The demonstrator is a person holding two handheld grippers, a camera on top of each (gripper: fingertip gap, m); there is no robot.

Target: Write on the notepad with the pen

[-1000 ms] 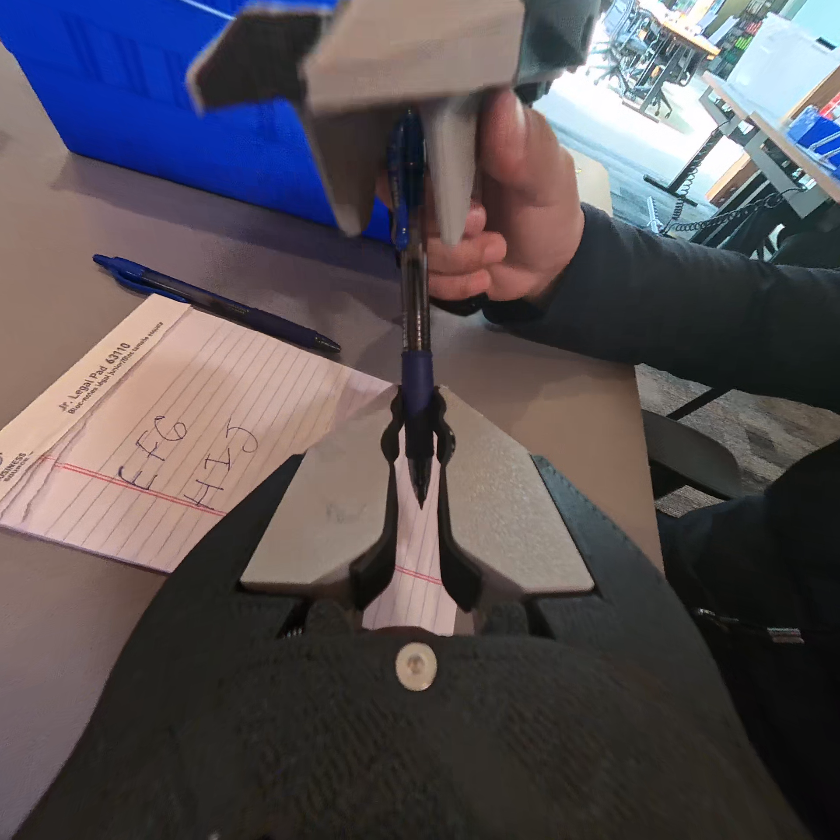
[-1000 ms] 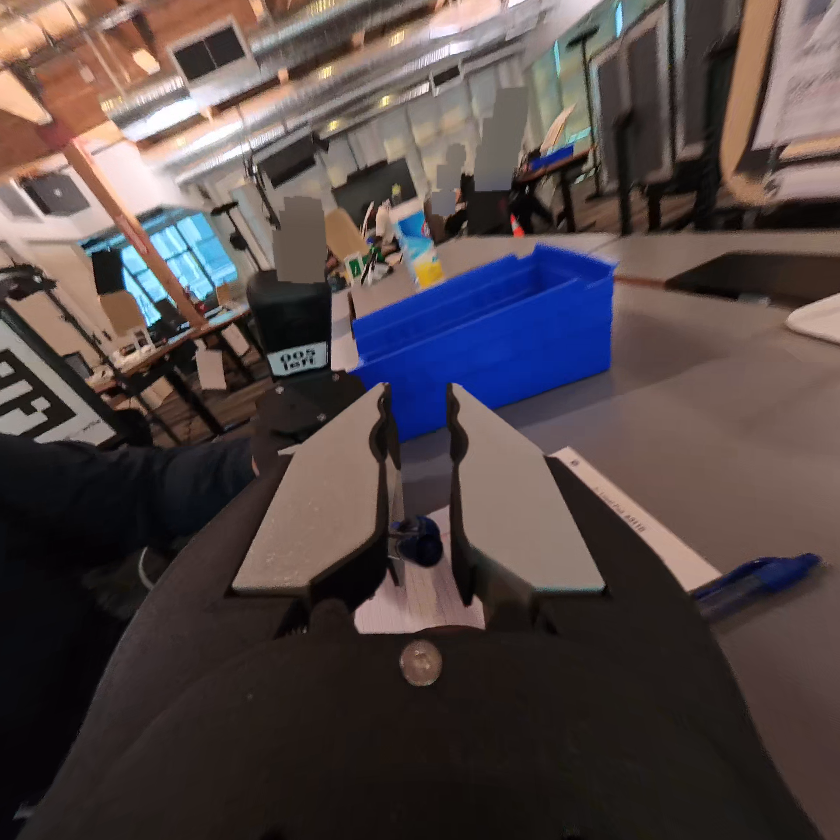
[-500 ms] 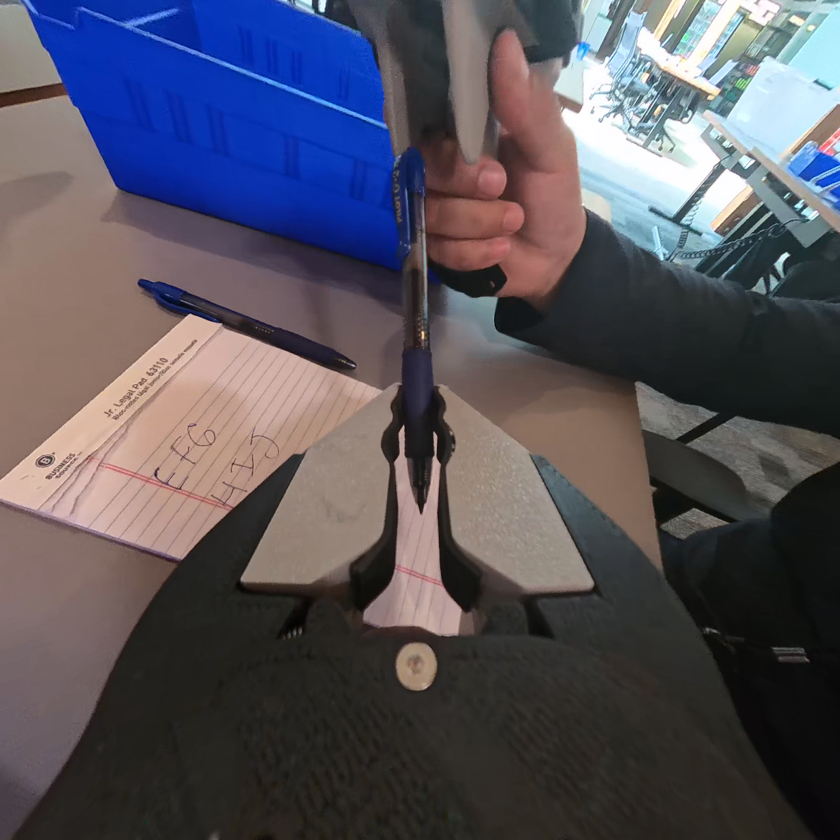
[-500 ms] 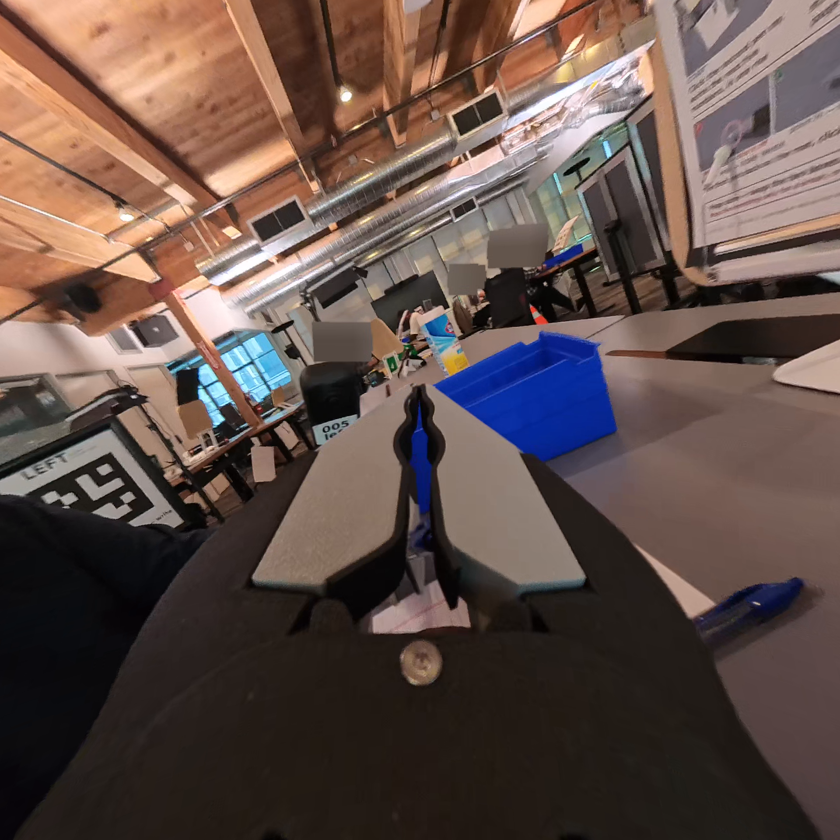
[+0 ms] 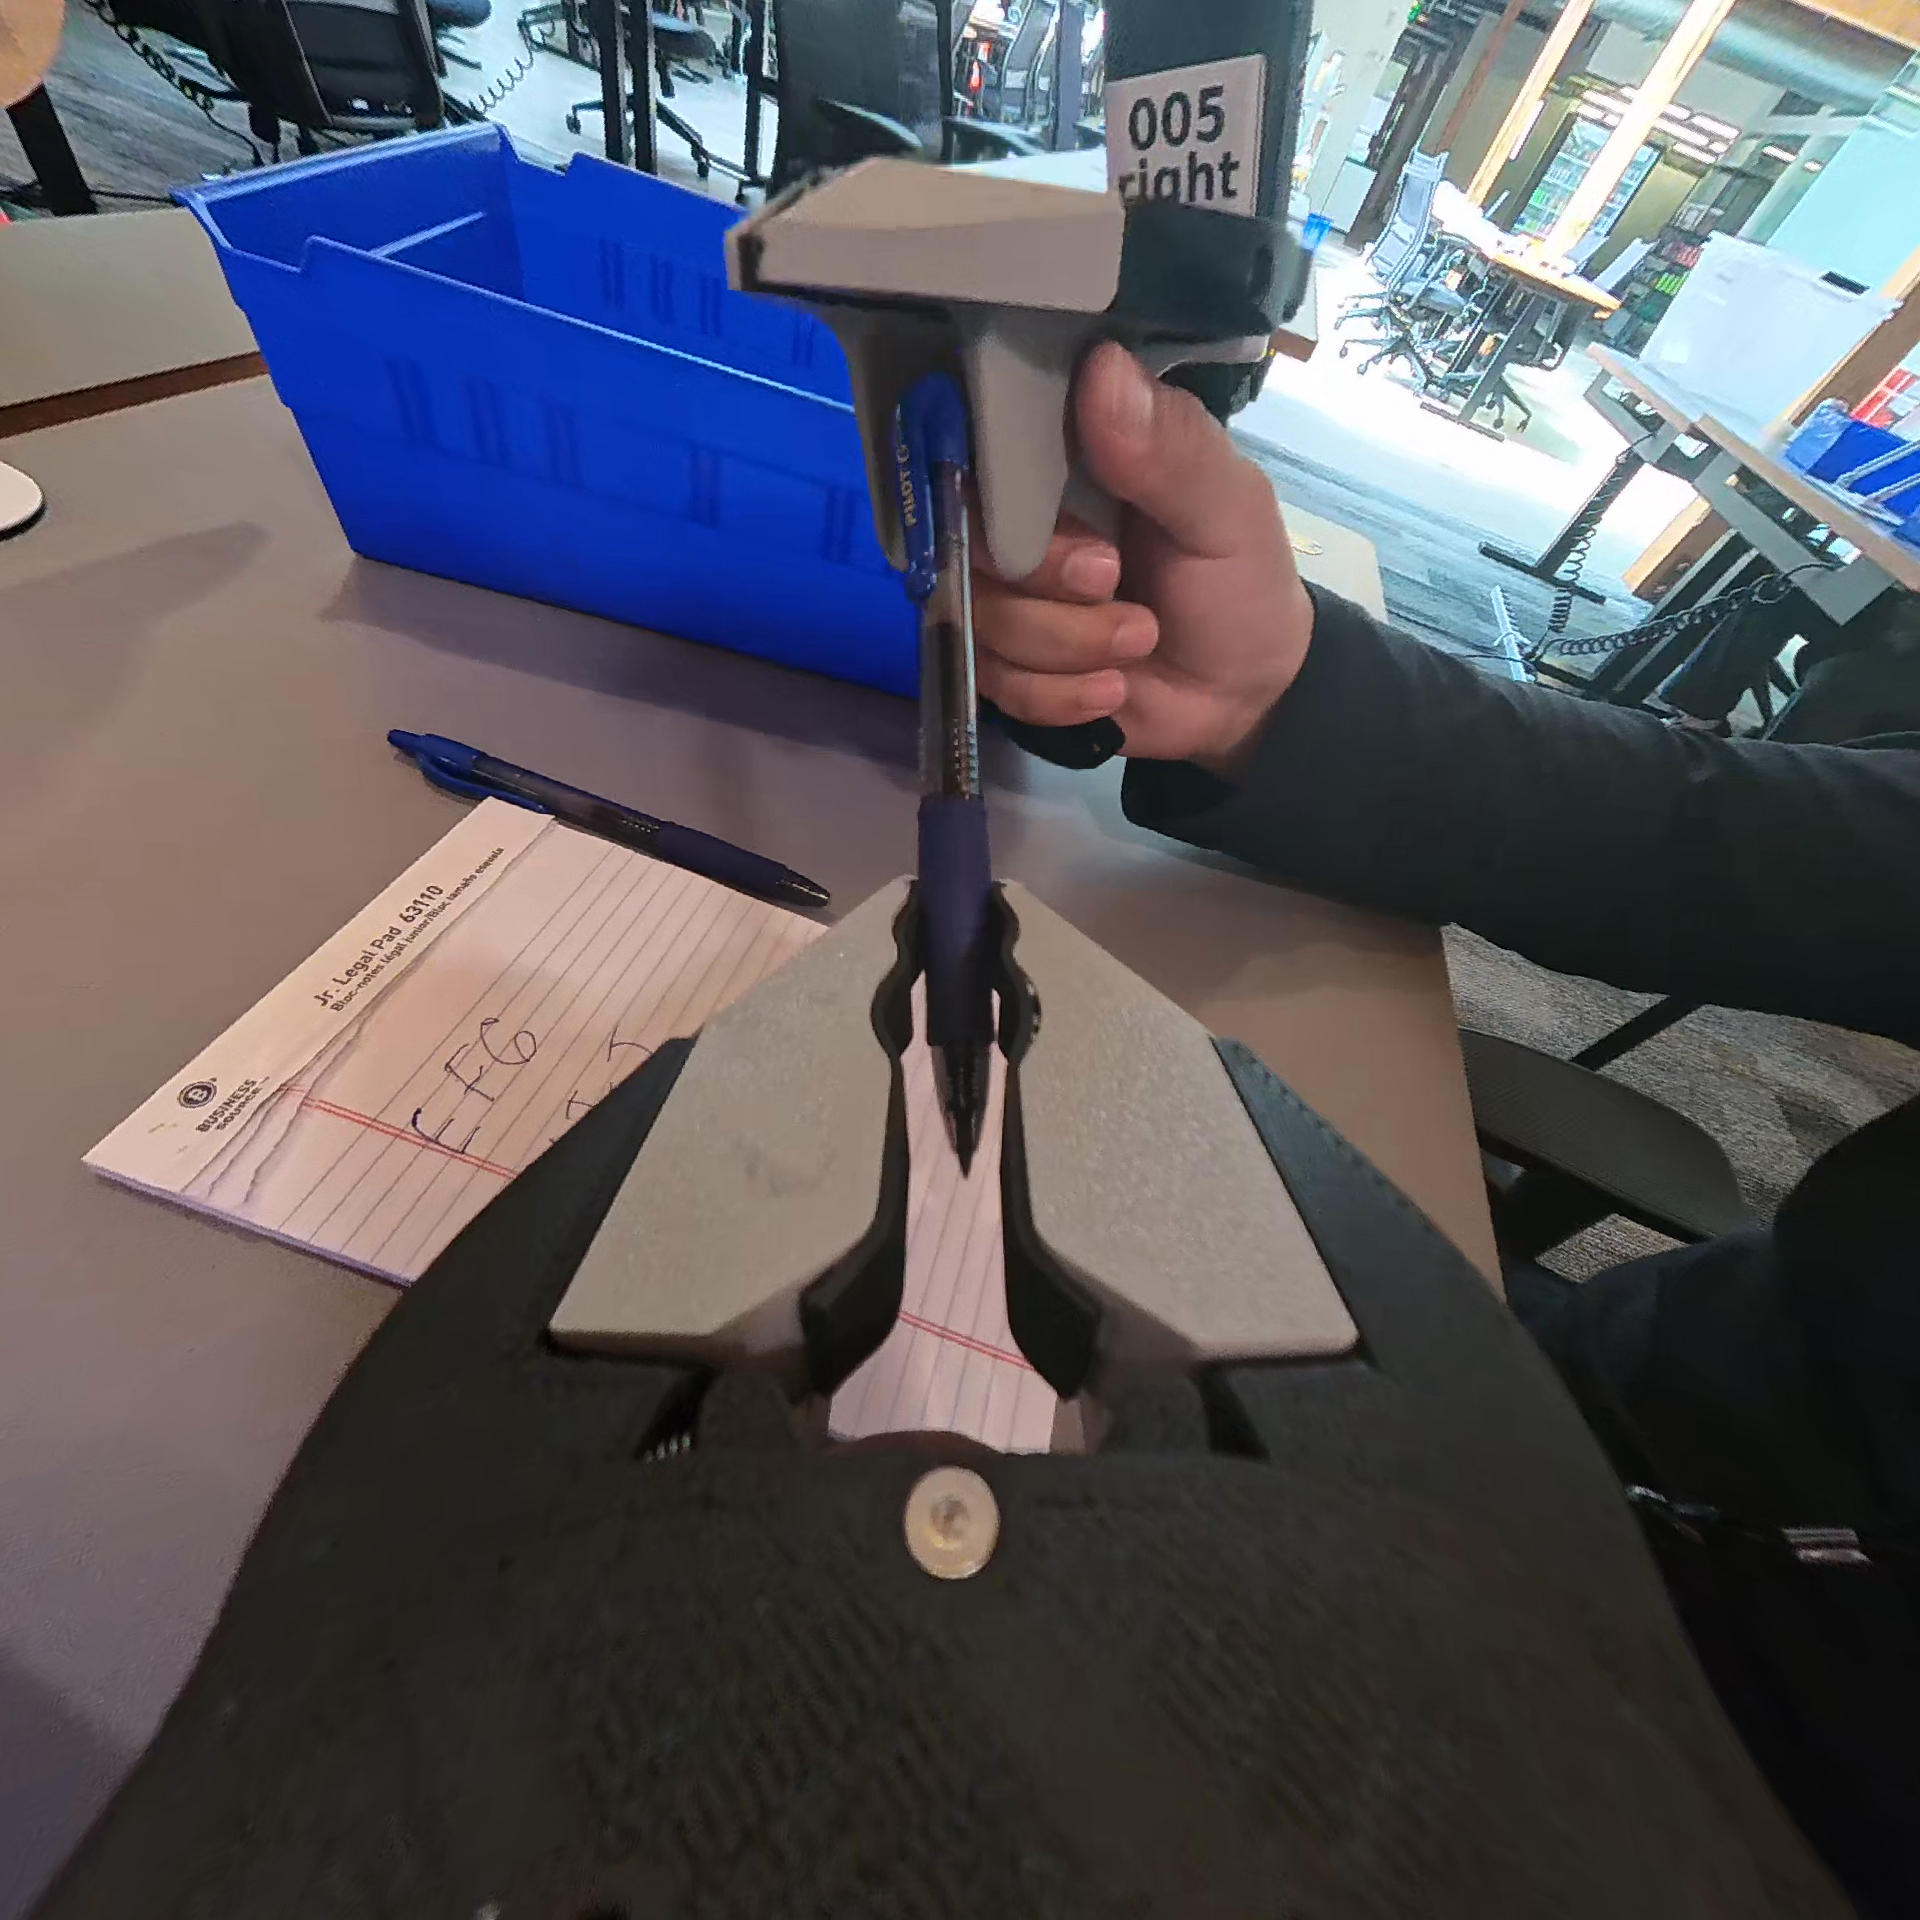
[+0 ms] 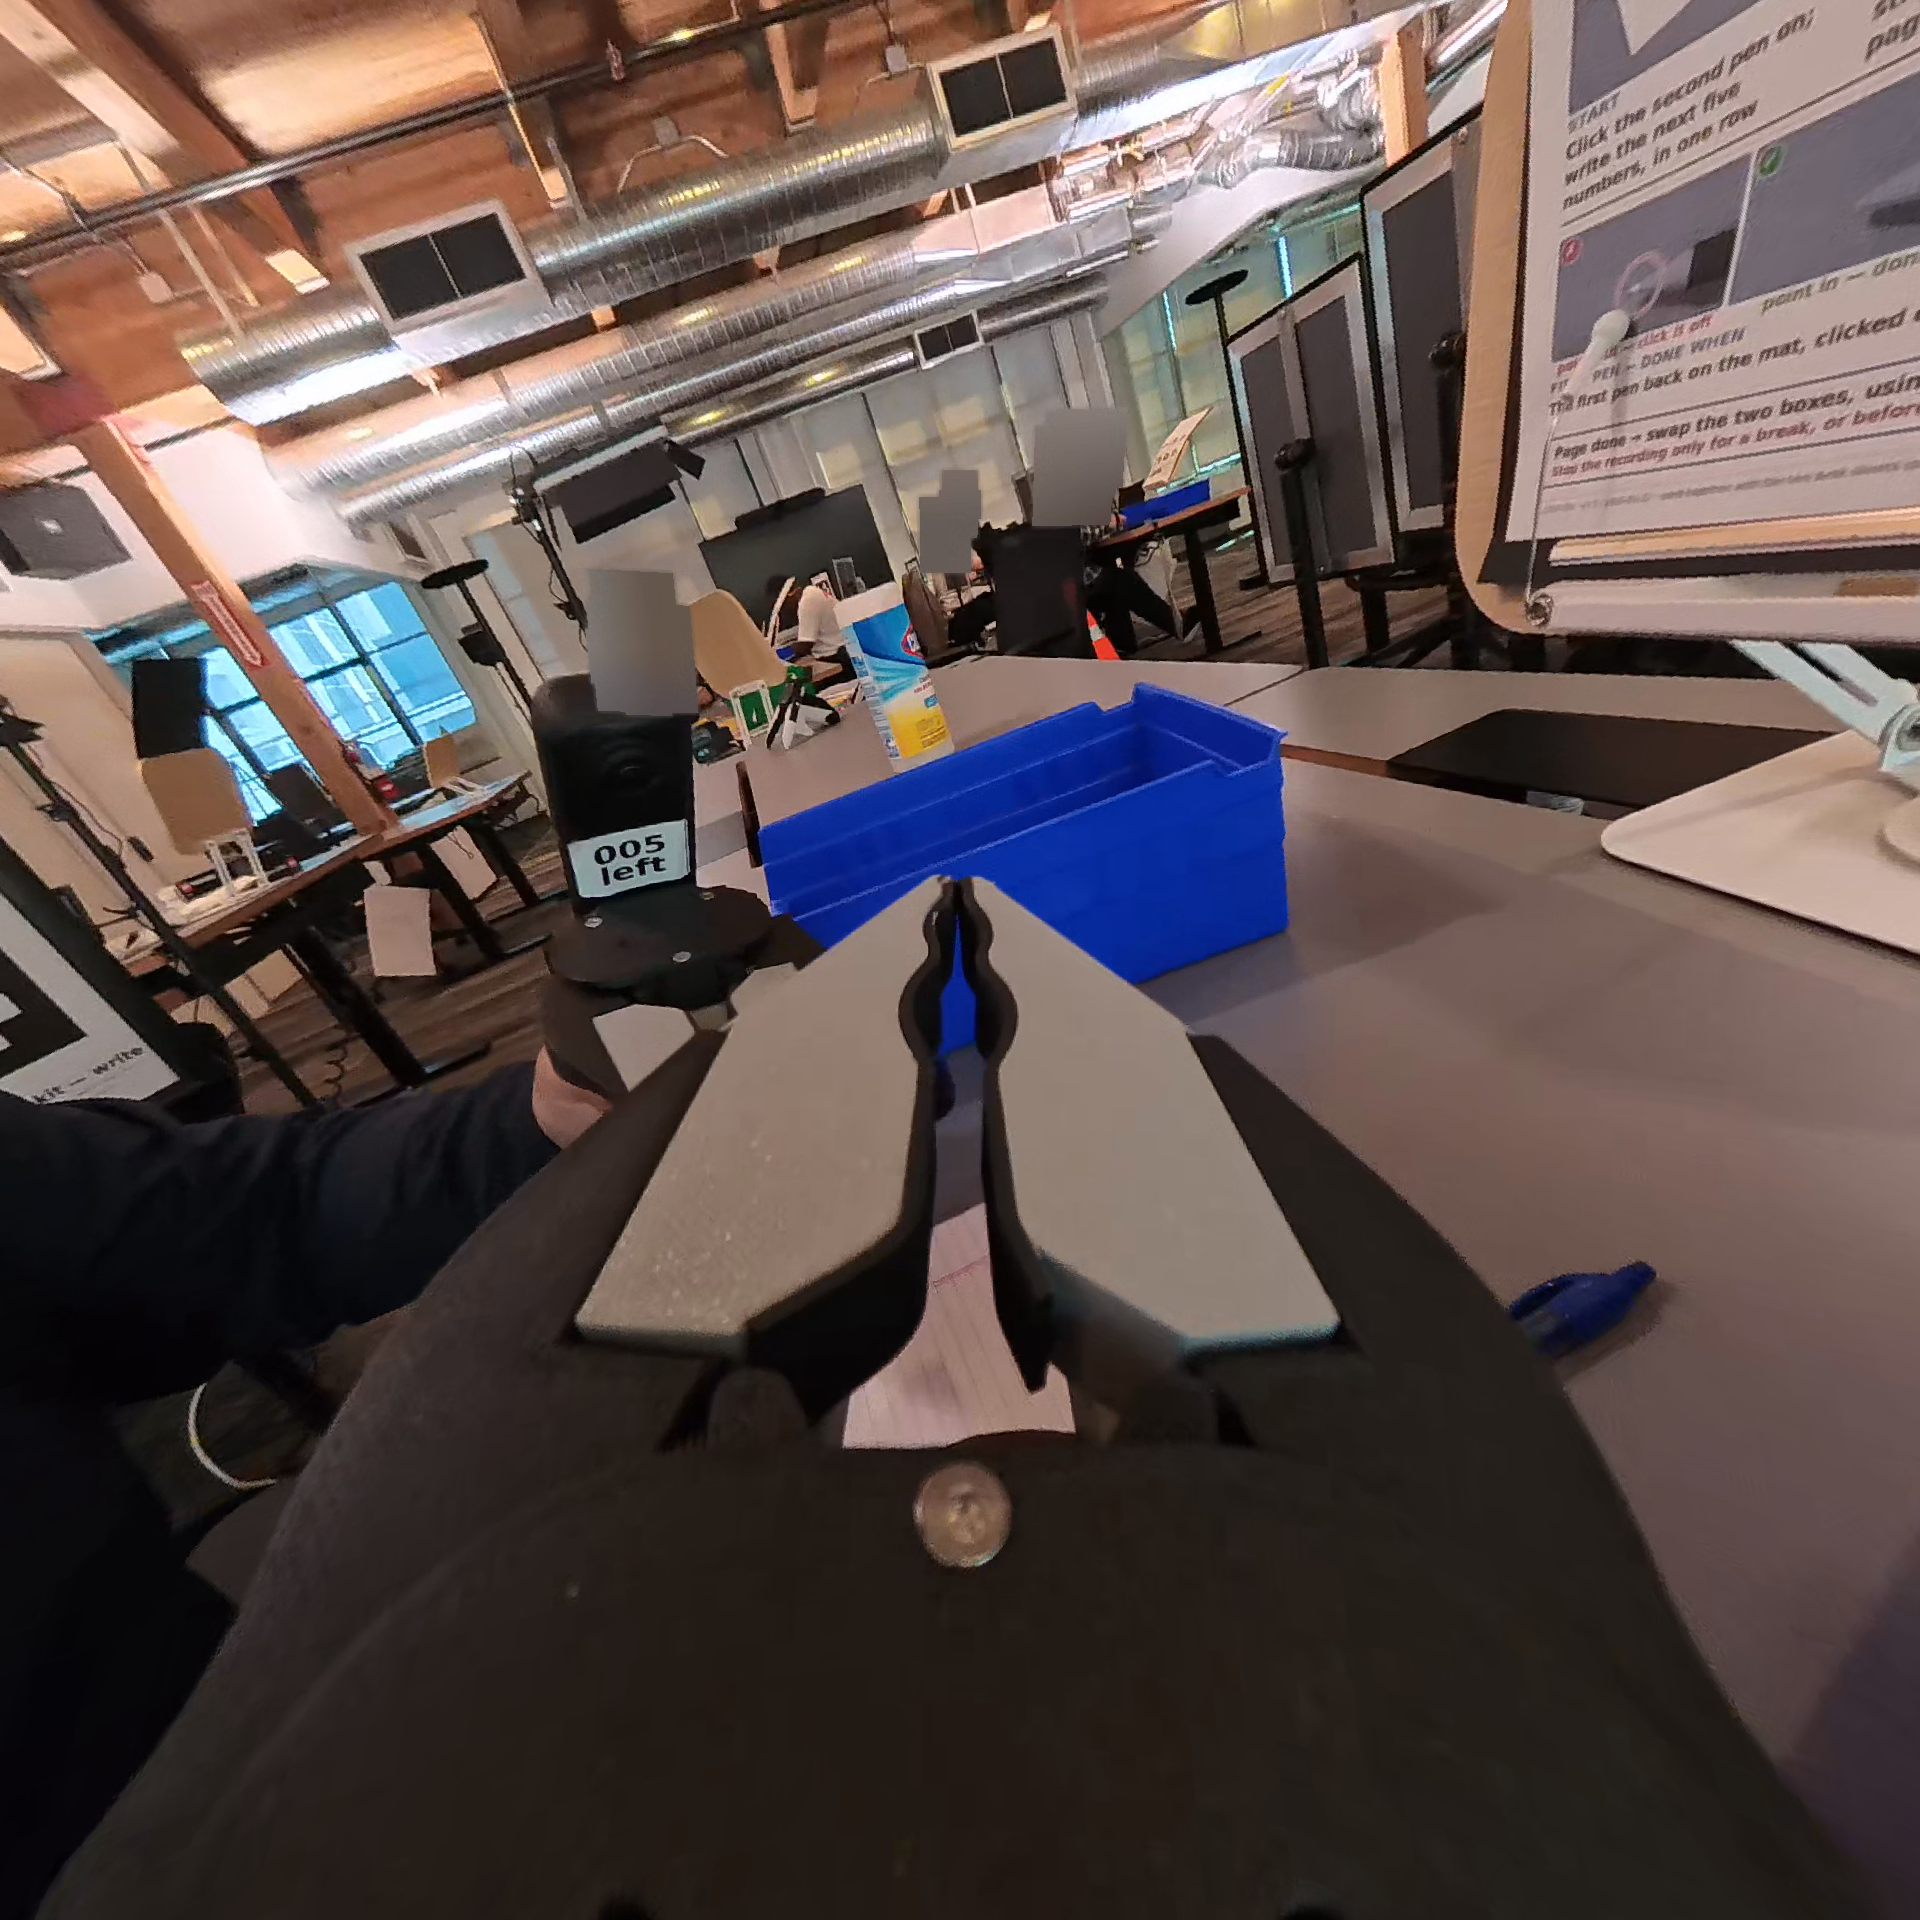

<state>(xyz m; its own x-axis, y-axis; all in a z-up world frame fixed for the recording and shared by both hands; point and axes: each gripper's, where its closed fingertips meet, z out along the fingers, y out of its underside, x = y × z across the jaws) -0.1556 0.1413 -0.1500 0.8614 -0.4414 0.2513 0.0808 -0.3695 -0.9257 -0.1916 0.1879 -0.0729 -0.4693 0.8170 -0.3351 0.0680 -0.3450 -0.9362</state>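
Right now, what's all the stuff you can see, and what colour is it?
Held pen: 1, blue and clear, clamped by both grippers above the notepad.
Spare pen: 1, blue, on the table beside the notepad's top edge.
Notepad: 1, white lined, on the table.
Bin: 1, blue, behind the notepad.
Table: 1, grey.
Left gripper: 1, grey and black, nearest.
Right gripper: 1, grey, at the pen's clip end.
Hand: 1, holding the right gripper.

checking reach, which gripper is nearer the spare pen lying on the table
Left. The left gripper hangs just right of the spare pen; the right gripper is higher, farther off.
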